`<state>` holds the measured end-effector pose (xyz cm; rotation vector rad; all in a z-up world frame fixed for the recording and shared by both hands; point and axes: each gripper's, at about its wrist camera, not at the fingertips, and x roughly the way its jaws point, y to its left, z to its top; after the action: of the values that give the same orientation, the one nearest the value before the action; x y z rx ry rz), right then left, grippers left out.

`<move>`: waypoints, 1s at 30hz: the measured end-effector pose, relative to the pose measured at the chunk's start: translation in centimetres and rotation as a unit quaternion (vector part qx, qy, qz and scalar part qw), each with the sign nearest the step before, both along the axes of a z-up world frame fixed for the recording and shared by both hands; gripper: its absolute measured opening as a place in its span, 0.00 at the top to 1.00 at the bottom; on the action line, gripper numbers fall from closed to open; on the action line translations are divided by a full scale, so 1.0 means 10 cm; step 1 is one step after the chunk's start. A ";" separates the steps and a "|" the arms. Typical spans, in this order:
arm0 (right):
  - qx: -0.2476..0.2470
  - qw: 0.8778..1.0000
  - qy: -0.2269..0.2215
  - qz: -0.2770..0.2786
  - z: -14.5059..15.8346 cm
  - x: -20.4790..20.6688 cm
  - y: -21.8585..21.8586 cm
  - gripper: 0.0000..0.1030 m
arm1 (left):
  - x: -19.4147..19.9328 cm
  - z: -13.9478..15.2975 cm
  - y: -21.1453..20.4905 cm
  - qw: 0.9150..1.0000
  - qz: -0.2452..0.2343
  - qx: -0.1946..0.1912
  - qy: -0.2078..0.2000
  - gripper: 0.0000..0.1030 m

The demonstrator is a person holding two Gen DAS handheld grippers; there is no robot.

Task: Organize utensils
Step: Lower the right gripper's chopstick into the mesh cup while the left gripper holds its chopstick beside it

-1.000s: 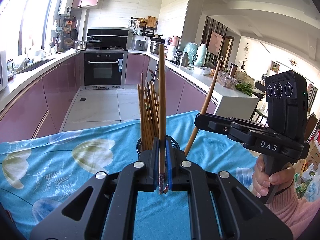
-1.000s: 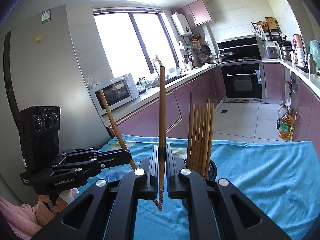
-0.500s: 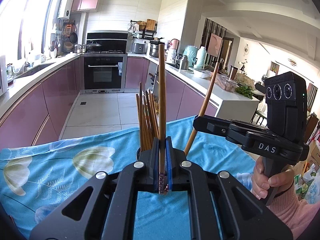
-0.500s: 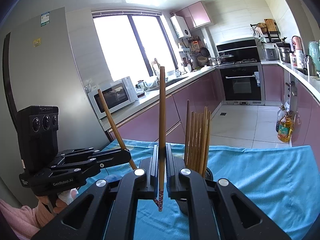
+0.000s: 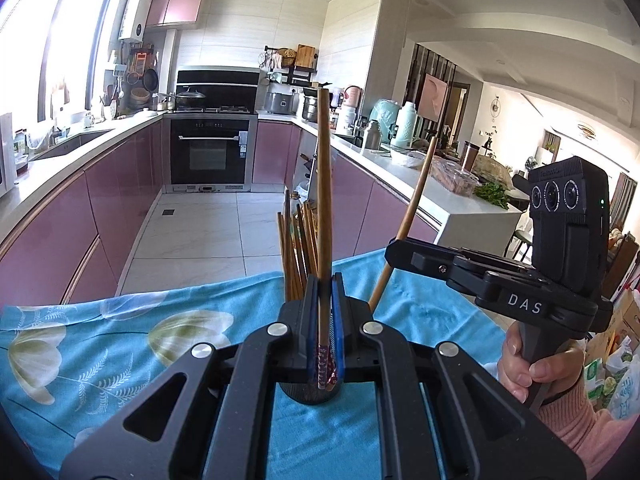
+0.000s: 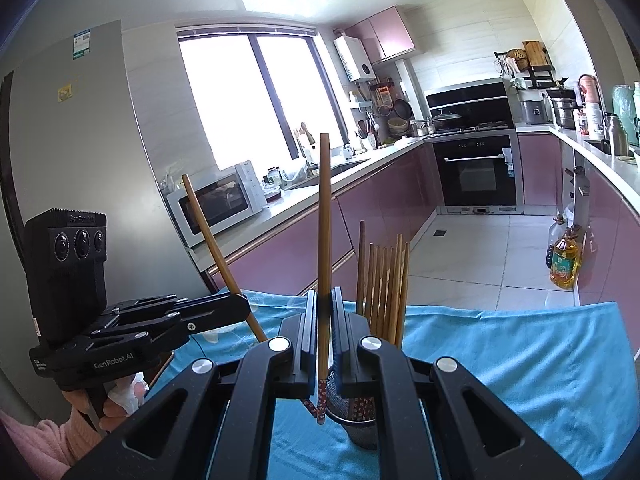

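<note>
Now | left fingers (image 5: pixel 325 316) clamped on one chopstick (image 5: pixel 323 200), right fingers (image 6: pixel 325 328) on another (image 6: pixel 324 240) | both upright just above holder (image 6: pixel 358 420) on table (image 6: pixel 500 352), closer than a second ago | likely next: lower, release among bundle (image 6: pixel 384 288)

Legible lettering appears on both hand-held devices. In the left wrist view, the right gripper (image 5: pixel 400 250) bears "DAS" in white capitals on the side of its black body. In the right wrist view, the left gripper (image 6: pixel 244 306) bears "GenRobot.AI" in white on its black side. The fridge (image 6: pixel 80 128) carries a green-and-white label and a yellow sticker, both too small to read.
</note>
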<state>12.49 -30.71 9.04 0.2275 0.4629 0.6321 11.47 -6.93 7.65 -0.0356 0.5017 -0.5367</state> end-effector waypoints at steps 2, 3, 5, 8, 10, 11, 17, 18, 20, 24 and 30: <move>-0.001 1.000 -0.001 -0.001 0.01 0.02 0.00 0.95 | 0.01 0.02 -0.01 1.000 0.001 0.000 -0.002 0.93; -0.002 1.000 -0.001 -0.001 0.01 0.02 0.00 0.95 | 0.02 0.03 -0.02 1.000 0.001 0.000 -0.002 0.93; -0.004 1.000 -0.002 -0.001 0.02 0.04 0.01 0.95 | 0.02 0.04 -0.03 1.000 0.001 0.000 -0.004 0.93; -0.004 1.000 -0.003 -0.003 0.04 0.07 0.01 0.95 | 0.01 0.03 -0.04 1.000 0.002 0.000 -0.005 0.93; -0.004 1.000 -0.004 -0.004 0.05 0.09 0.00 0.95 | 0.02 0.03 -0.04 1.000 0.003 0.002 -0.004 0.93; -0.004 1.000 -0.004 -0.004 0.06 0.10 0.00 0.95 | 0.03 0.04 -0.05 1.000 0.004 0.003 -0.003 0.93; -0.005 1.000 -0.005 -0.005 0.06 0.12 0.00 0.95 | 0.02 0.03 -0.06 1.000 0.005 0.006 -0.001 0.93; -0.005 1.000 -0.006 -0.005 0.06 0.12 0.01 0.95 | 0.03 0.04 -0.08 1.000 0.006 0.006 0.000 0.93; -0.005 1.000 -0.006 -0.006 0.06 0.15 0.00 0.95 | 0.03 0.04 -0.09 1.000 0.007 0.007 0.000 0.93; -0.006 1.000 -0.004 -0.008 0.06 0.20 -0.01 0.95 | 0.06 0.04 -0.07 1.000 0.009 0.010 0.000 0.93; -0.009 1.000 -0.001 -0.012 0.03 0.25 0.02 0.95 | 0.08 0.03 -0.07 1.000 0.013 0.012 0.005 0.93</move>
<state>15.04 -30.55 9.38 0.2149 0.4630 0.6041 12.27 -7.61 7.94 -0.0220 0.5175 -0.5042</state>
